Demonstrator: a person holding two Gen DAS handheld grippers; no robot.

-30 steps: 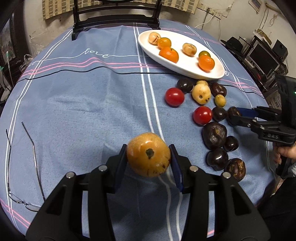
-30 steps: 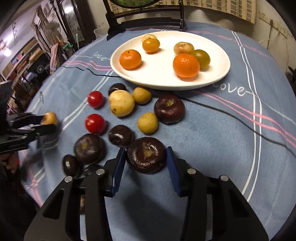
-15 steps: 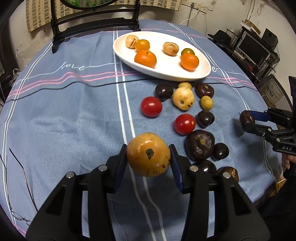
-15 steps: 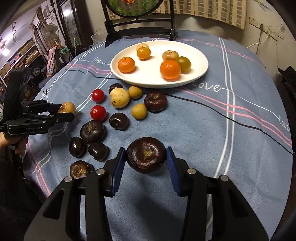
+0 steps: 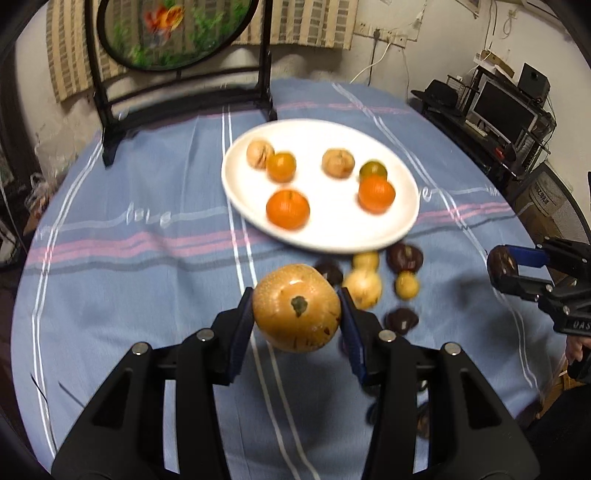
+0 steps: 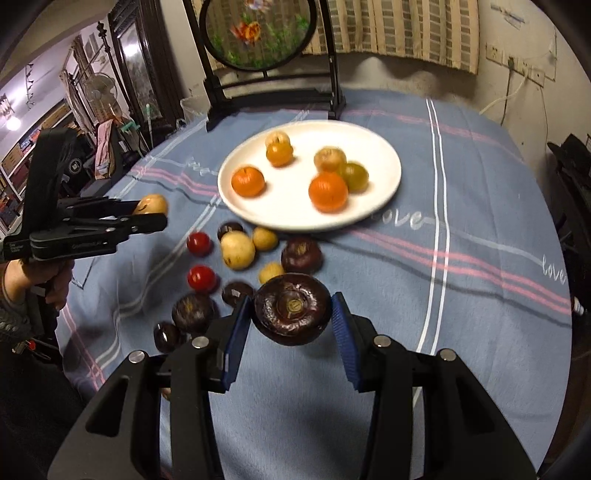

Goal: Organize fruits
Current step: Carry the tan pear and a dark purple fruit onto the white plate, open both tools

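My left gripper is shut on a tan-orange round fruit, held in the air above the blue tablecloth. My right gripper is shut on a dark purple fruit, also lifted off the cloth. A white oval plate lies beyond both, holding several oranges and pale fruits. Between the grippers and the plate lie loose fruits: two red tomatoes, yellow ones and dark purple ones. The right gripper with its fruit shows at the right edge of the left wrist view; the left gripper shows at the left of the right wrist view.
A black stand with a round painted screen rises at the table's far edge behind the plate. A person's hand grips the left tool. Shelves with a monitor stand off the table to the right.
Both grippers rose with their fruits and the plate now sits nearer the middle of each view. The left gripper also swung right, toward the plate. The views are now blurred by motion.
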